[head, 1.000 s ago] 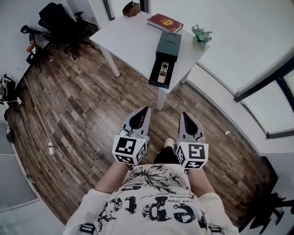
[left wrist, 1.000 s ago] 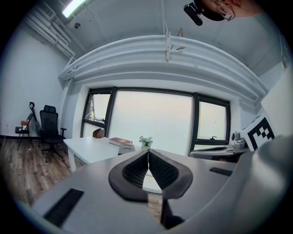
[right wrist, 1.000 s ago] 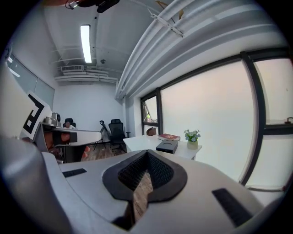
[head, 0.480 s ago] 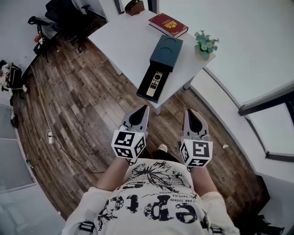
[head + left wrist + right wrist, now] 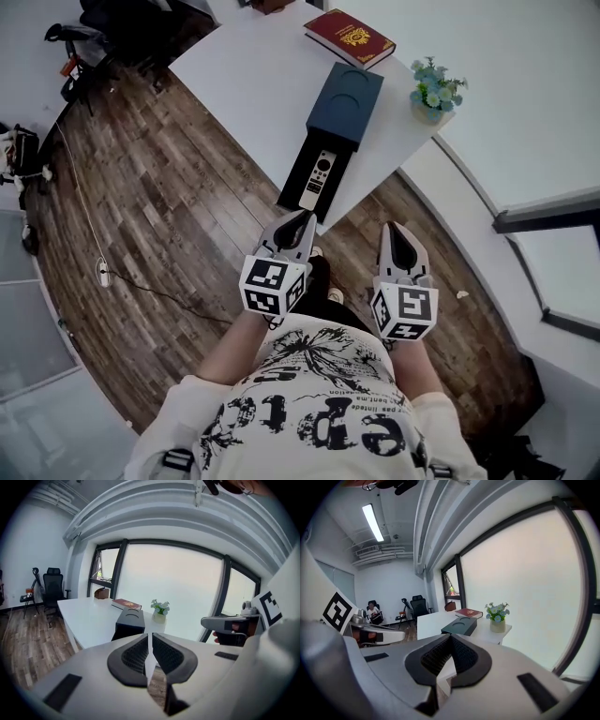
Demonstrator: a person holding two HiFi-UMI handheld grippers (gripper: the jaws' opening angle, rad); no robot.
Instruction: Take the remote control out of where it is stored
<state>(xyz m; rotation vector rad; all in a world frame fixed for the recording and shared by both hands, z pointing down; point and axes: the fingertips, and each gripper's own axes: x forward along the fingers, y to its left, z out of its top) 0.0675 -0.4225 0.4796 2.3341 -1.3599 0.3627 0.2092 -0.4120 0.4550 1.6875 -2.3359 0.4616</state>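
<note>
Remote control (image 5: 317,180): slim pale bar in dark tray (image 5: 296,184); left hand-held gripper (image 5: 302,219) and right hand-held gripper (image 5: 395,231) closed, empty.

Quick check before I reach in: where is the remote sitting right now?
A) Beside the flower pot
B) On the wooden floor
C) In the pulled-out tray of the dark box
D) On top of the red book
C: the remote lies flat in the tray slid out of the dark box on the white table.
</note>
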